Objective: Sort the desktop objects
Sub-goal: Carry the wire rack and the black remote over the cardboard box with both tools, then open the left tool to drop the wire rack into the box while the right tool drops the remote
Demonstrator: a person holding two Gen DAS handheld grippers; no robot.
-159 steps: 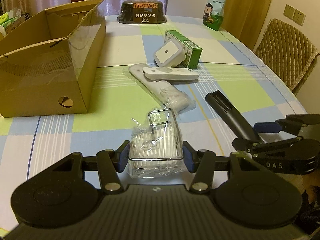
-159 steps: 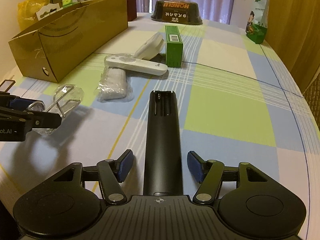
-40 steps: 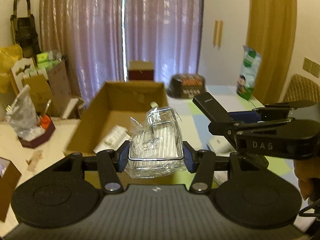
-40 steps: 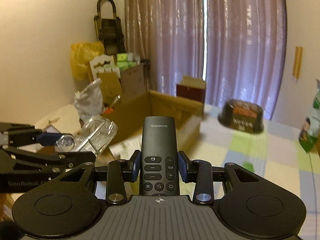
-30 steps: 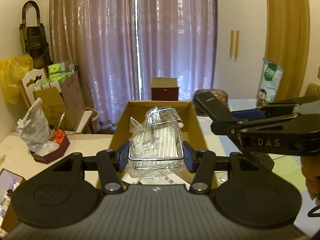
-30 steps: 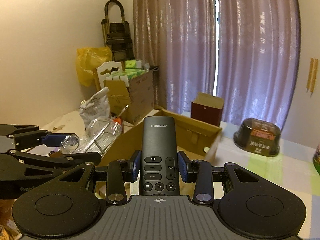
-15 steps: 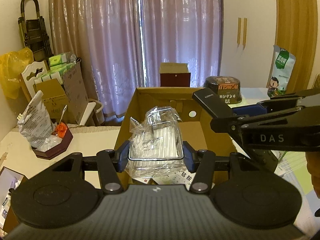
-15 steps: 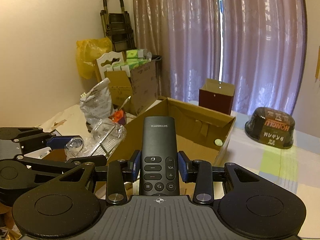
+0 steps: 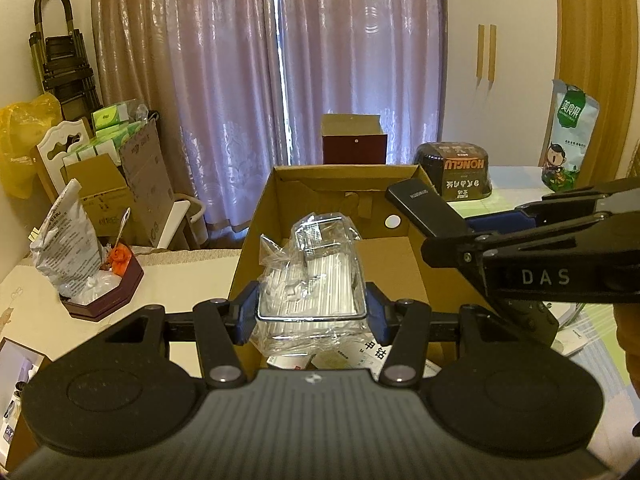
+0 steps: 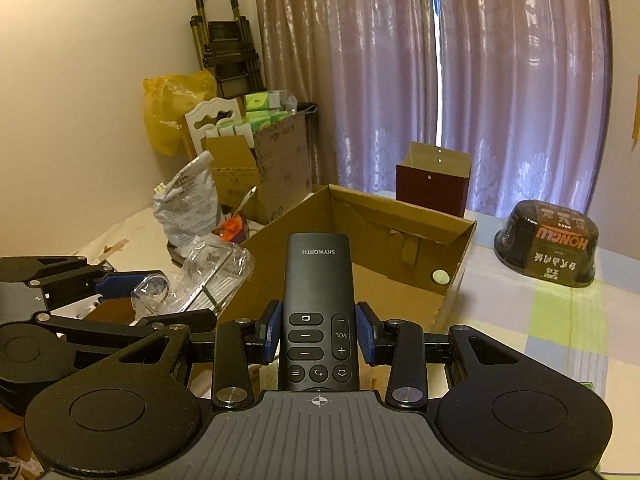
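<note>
Both tools loaded over cardboard box (image 9: 416, 264) (rims near).

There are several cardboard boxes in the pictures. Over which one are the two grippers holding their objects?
The large open brown box on the table, directly below the wrapped wire rack and black remote. The small maroon box stands behind it; the others sit off the table.

1. The left hand-held gripper (image 9: 311, 312) clamps a plastic-wrapped wire rack (image 9: 311, 280) above an open cardboard box (image 9: 256, 220).
2. At right, the right hand-held gripper (image 9: 472, 236) grips a black remote (image 9: 424, 210) over the box's right wall.
3. Printed papers (image 9: 376, 354) lie inside the box.
</note>
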